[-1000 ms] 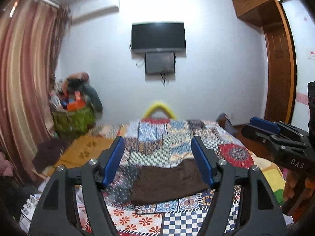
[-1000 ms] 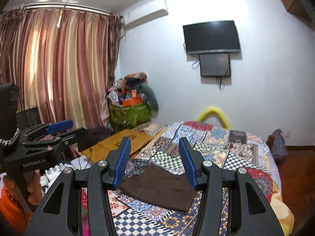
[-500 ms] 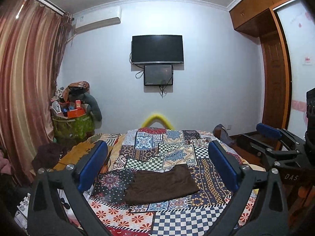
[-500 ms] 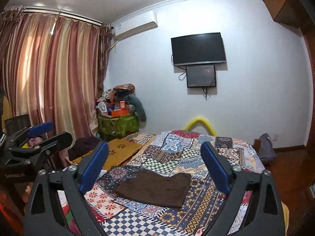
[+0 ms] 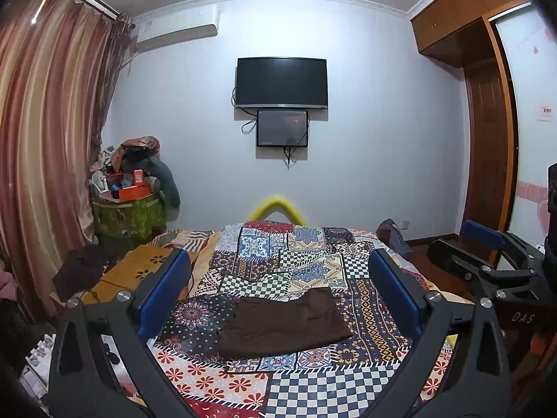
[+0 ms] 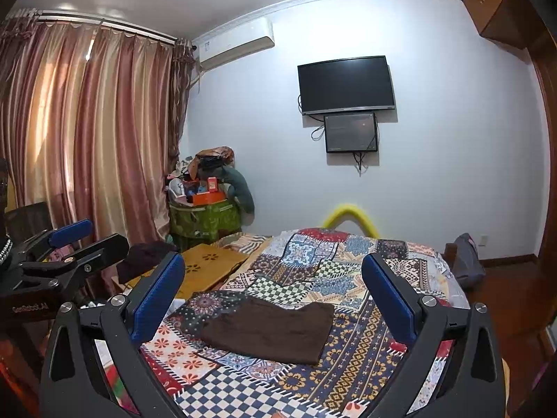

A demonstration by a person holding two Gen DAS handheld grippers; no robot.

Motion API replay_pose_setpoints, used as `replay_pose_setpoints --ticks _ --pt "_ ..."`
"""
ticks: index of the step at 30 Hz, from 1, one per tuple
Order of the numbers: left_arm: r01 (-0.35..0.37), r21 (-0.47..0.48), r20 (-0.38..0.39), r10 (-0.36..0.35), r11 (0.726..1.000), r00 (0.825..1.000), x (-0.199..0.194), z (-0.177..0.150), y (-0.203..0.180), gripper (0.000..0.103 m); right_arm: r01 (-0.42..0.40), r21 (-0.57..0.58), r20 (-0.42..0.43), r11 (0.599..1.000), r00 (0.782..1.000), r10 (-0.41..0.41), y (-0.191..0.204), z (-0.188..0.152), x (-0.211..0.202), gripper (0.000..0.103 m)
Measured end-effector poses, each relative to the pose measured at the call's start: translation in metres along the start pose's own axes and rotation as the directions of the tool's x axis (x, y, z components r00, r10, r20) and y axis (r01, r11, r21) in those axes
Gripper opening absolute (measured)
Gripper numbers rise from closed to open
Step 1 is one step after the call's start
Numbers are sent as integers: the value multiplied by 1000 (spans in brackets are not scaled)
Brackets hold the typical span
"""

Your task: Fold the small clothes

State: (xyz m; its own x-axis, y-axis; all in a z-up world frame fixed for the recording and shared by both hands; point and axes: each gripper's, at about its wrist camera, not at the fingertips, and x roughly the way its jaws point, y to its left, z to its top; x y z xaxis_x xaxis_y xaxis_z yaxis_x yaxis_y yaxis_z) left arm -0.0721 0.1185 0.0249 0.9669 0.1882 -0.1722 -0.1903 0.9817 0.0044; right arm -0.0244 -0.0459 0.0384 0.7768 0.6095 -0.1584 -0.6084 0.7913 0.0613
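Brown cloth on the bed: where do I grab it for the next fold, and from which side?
Probably the near corners of the brown cloth: it lies flat on the patchwork bedspread, long edge facing you. Come in low from the near side, left gripper and right gripper, both open, one per corner.

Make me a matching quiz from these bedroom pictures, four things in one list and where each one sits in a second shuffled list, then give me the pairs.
Things:
1. brown garment
2. television
3. air conditioner
4. green basket

Places:
A. high on the wall, next to the curtain top
B. on the floor in the corner, piled with clutter
C. lying flat on the patchwork bedspread
D. mounted mid-wall, above a smaller screen

Pairs: 1-C, 2-D, 3-A, 4-B
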Motion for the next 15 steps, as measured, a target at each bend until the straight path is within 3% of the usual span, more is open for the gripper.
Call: replay_pose_setpoints --ticks 15 --pt "0 -7 -11 0 1000 1000 5 -3 1 103 6 9 -14 1000 1000 -6 -2 -1 -2 101"
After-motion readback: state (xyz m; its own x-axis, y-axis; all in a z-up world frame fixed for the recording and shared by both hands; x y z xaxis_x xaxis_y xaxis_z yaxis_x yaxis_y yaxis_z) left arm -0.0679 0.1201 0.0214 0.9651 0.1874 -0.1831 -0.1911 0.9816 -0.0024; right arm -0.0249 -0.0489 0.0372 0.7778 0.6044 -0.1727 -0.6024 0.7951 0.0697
